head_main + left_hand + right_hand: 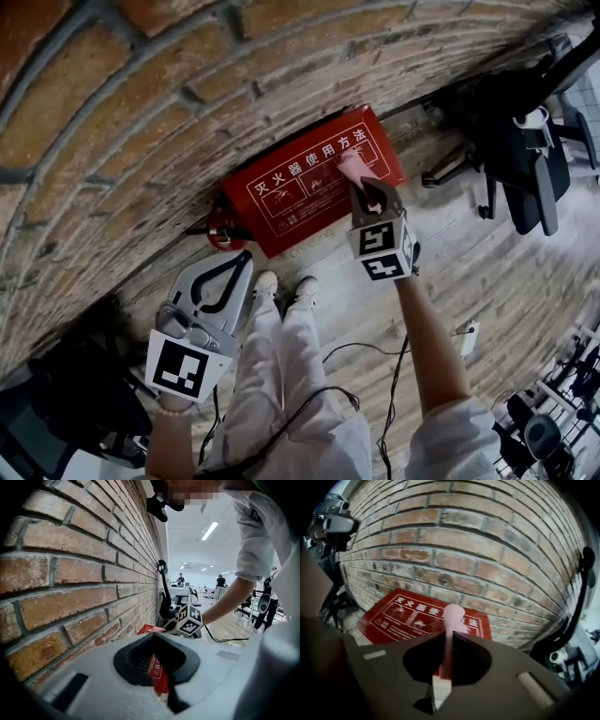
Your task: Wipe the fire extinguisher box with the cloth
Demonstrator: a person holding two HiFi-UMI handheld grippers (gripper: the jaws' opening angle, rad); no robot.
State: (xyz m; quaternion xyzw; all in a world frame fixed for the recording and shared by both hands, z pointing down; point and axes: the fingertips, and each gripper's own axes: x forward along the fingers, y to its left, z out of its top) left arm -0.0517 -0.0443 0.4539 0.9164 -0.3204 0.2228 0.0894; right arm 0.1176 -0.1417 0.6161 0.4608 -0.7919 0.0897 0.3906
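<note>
Fire extinguisher box (309,183): red, flat lettered face with white characters and diagram panels, set at the foot of the brick wall (141,112); cloth (354,169): pink, gathered into a narrow strip, pinched in the right gripper (446,641), free end against the box's face.

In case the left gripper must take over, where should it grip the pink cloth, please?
Likely the bunched end of the pink cloth, sticking out past the shut right gripper over the fire extinguisher box; come from the room side, since the brick wall backs it.
</note>
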